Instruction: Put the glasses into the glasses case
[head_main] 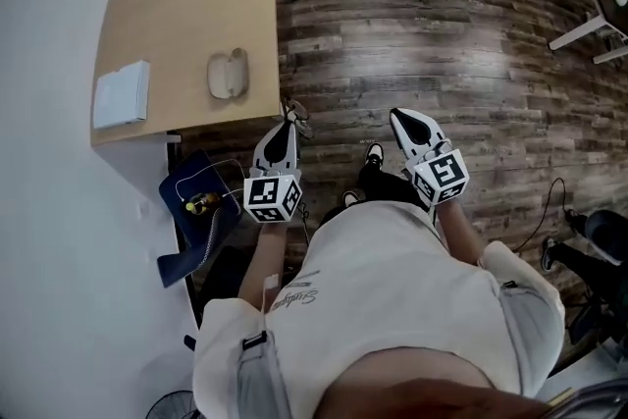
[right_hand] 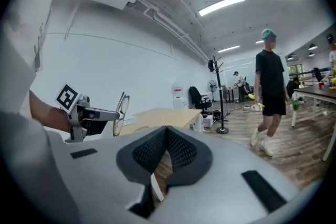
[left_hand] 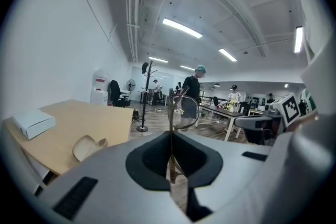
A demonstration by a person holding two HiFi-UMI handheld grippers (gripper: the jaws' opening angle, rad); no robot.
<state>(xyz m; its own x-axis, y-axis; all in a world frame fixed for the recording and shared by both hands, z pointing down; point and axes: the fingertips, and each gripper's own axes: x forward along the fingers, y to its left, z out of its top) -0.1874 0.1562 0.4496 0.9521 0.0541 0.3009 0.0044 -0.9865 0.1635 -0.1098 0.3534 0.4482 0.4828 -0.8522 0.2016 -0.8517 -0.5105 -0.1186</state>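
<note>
The wood floor (head_main: 422, 34) fills most of the head view. A light wooden surface (head_main: 186, 5) stands at the upper left, against a white wall. The person with the tongs wears a white shirt and stands just off the near right corner of the surface. Both forearms are stretched forward approx. at waist height, and the two tongs point away from the body, well apart from each other.

A second person (right_hand: 272, 97) walks over the floor in the background.

Left tongs (head_main: 287, 128): tips are over the floor, just beside the corner of the surface. The jaws are closed w/ the glasses (left_hand: 185, 110) pinched between them. The frame stands upright and edge-on above the jaw tips, and one lens shows clearly. In the right gripper view, the glasses (right_hand: 121, 112) stick up from the front of the left tongs (right_hand: 107, 114).

Right tongs (head_main: 405, 123): held a bit more to the front over the floor. The jaws (right_hand: 167, 129) are pressed together w/ nothing between them.

A white box (head_main: 122, 94) lies flat near the left edge of the surface. The beige glasses case (head_main: 228, 75) lies near the right edge, and it looks open. It is near the left tongs but not touching them, and the glasses are not in it.
</note>
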